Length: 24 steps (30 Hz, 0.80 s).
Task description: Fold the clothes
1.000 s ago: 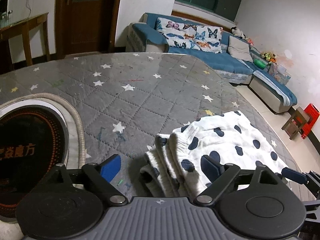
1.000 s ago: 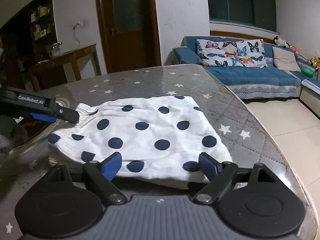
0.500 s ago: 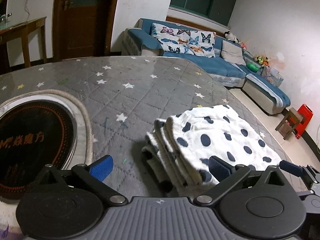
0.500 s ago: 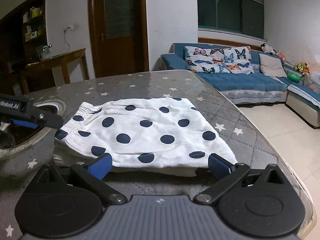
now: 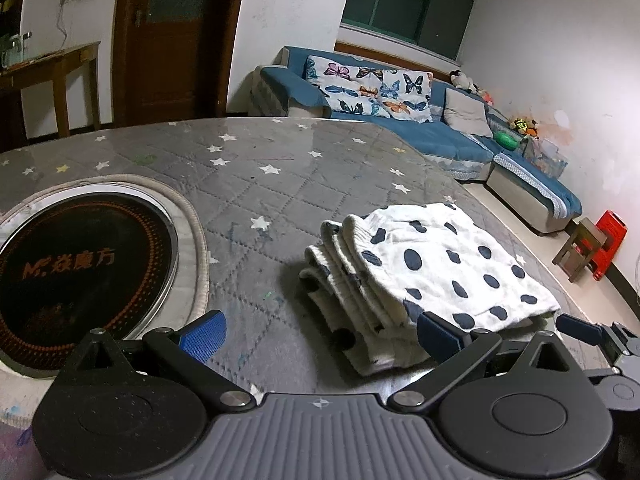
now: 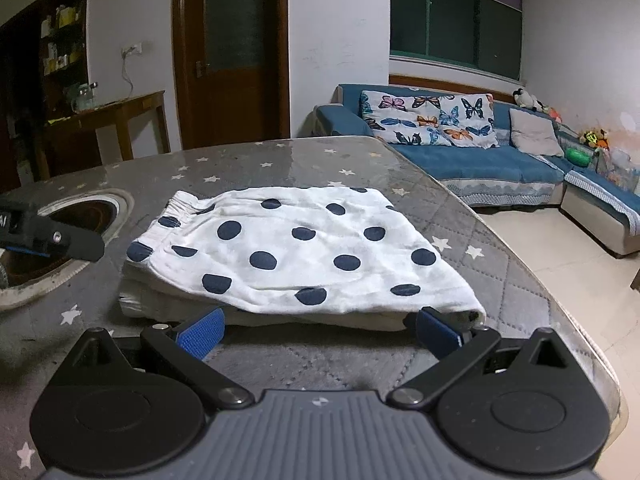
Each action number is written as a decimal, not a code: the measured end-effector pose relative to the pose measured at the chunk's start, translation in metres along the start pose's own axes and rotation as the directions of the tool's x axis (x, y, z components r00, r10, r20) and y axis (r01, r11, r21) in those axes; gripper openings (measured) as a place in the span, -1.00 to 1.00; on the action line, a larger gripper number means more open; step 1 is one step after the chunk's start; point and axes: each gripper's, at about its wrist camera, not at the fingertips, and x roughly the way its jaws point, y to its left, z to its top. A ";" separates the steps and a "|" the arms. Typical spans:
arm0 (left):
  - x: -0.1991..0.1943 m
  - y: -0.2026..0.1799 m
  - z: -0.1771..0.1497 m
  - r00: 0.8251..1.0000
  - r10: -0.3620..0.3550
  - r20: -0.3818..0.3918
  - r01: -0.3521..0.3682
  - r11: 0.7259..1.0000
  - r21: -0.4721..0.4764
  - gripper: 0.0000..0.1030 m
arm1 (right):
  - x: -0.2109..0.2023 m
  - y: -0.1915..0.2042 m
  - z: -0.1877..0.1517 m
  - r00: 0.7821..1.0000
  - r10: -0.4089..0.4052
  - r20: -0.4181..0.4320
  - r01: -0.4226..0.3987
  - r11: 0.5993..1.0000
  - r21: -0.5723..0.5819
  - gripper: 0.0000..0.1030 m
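A: Both grippers have backed away from the folded garment [image 6: 296,252] since a second ago; back then the left gripper's right pad lay over the stacked waistband end, and now it sits at the near edge of the pile.

B: And how does the left gripper [image 5: 320,332] stand?

A: Jaws spread wide, holding nothing. One blue pad hangs over the bare cover beside the garment's waistband end, the other just at the near corner of the pile.

B: The right gripper [image 6: 318,330]?

A: Spread as well, empty. Its two pads sit just in front of the garment's long folded edge, one near each end of that edge; I can't tell whether the right pad touches the cloth.

B: Where is the garment itself?

A: White with navy dots, folded into a flat stack of layers, lying on the grey star-patterned table cover [image 5: 248,184]. Its elastic waistband end faces the round black cooktop [image 5: 76,264] set into the table, well apart from it.

B: Anything else around the garment?

A: Beyond it, past the table edge, a blue sofa [image 6: 484,160] with butterfly cushions. From the right wrist view, the left gripper's finger shows beside the waistband end, clear of the cloth.
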 end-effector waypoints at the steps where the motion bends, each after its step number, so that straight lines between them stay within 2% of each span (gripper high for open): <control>1: -0.001 -0.001 -0.001 1.000 0.000 0.001 0.000 1.000 0.004 1.00 | -0.001 0.000 -0.001 1.000 -0.001 0.001 0.001 1.000 0.006 1.00; 24: -0.005 -0.010 -0.021 1.000 -0.002 -0.002 0.002 0.999 0.038 1.00 | -0.004 -0.004 -0.012 1.000 -0.011 -0.012 0.012 0.996 0.090 1.00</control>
